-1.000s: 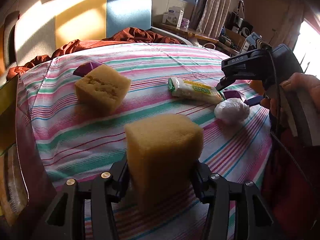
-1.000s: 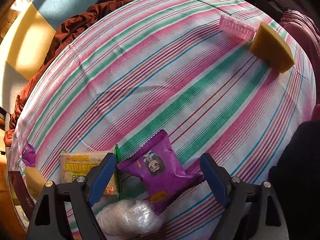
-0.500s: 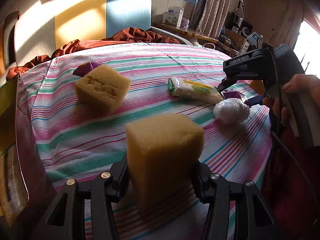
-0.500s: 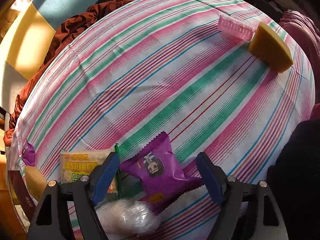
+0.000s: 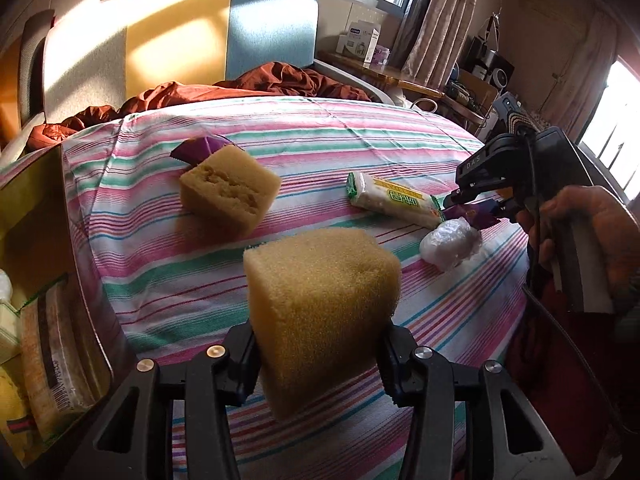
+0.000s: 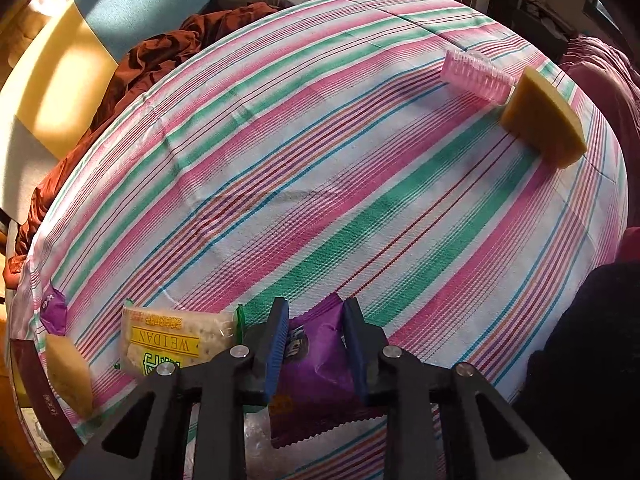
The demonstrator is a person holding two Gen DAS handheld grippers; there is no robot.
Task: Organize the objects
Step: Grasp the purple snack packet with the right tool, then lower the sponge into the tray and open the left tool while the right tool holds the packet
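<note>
Our right hand-held gripper (image 6: 314, 338) has just clamped across the purple packet (image 6: 316, 364), its length running along the fingers; our left hand-held gripper (image 5: 316, 356) grips a sponge (image 5: 320, 308).

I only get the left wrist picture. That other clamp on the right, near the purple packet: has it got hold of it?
Observer: Yes. The right gripper has just been closing, and its blue pads pinch the purple packet.
Operator: Anything further along the cloth past it?
Observer: A pink brush lies near the far edge.
Operator: On its own?
Observer: No, a yellow sponge wedge sits right beside it.
</note>
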